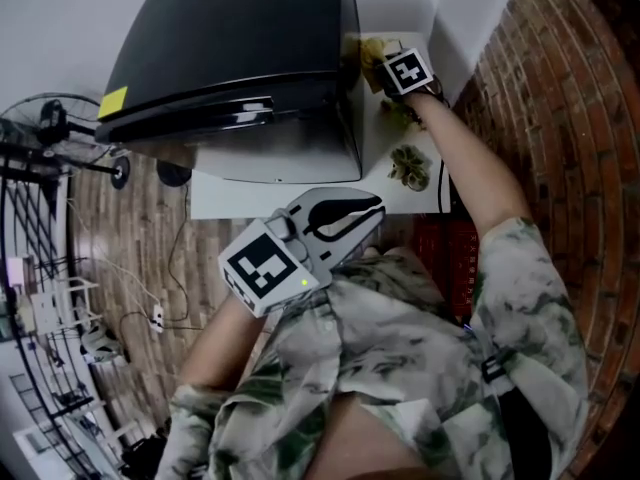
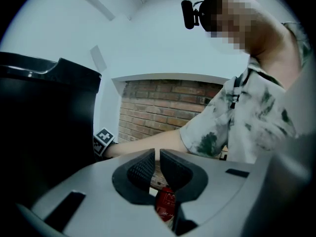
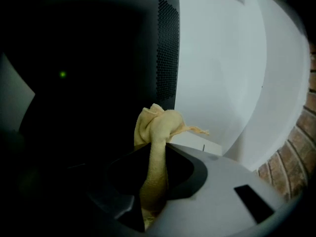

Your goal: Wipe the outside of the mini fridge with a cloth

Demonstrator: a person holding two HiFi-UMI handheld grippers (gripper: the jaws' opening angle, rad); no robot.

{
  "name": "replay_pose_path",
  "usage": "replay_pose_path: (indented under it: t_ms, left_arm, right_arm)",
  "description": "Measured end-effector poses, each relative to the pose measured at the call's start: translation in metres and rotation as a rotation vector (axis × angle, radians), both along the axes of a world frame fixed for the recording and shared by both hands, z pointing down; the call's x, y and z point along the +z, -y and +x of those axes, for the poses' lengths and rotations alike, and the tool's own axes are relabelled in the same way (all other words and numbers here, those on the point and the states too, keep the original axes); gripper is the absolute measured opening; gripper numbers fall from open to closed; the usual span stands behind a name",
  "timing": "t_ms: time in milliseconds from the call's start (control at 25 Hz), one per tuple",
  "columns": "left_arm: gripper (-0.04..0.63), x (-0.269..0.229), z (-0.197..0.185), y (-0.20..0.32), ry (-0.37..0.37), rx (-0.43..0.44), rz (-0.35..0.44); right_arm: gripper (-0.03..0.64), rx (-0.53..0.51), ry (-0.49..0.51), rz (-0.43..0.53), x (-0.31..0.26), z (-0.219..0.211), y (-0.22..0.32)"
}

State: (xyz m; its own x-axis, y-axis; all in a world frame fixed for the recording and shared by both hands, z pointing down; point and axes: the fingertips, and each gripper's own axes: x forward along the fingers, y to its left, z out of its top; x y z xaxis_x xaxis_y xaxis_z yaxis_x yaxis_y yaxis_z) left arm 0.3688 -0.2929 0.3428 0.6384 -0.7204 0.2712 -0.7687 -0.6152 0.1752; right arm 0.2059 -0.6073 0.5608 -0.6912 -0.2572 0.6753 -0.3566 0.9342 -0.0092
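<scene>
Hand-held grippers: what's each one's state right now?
Left hand-held gripper: shut, empty.
Right hand-held gripper: shut on the crumpled yellow fabric cloth.

No readable text or numbers. A yellow sticker (image 1: 113, 100) on the mini fridge (image 1: 240, 38), at its front top corner, is too small to read.
</scene>
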Motion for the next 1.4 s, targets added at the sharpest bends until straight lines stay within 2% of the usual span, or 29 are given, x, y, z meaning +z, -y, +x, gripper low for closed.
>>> replay_pose_path:
  t_ms: [200,360,560,800,1080,1200,1400]
  left_arm:
    - [0.029,-0.002,-0.003,0.003,0.006,-0.016,0.014]
    - [0.029,-0.008,-0.003,-0.002,0.002,-0.014,0.033]
    - [0.029,-0.013,-0.001,-0.005,0.0,0.006,0.052]
    - [0.029,-0.011,0.014,-0.008,-0.026,0.058,0.045]
    - [0.029,-0.014,0.027,-0.008,-0.028,0.079,0.052]
    - [0.029,-0.015,0.028,-0.008,-0.024,0.067,0.056]
    - [0.029,-0.011,0.026,-0.013,-0.016,0.042,0.049]
  right_arm:
    - [0.084,0.044,0.018,-0.008,0.005,0.012,0.008]
    - [0.084,0.081,0.09,0.003,-0.022,0.025,0.013]
    - [0.084,0.075,0.252,0.047,-0.101,0.039,0.0]
    - [0.084,0.053,0.385,0.087,-0.187,0.06,-0.027]
    - [0.084,-0.007,0.552,0.071,-0.262,0.061,-0.065]
    - [0.084,-0.029,0.581,0.053,-0.267,0.053,-0.075]
    - [0.084,-0.025,0.554,0.022,-0.236,0.043,-0.078]
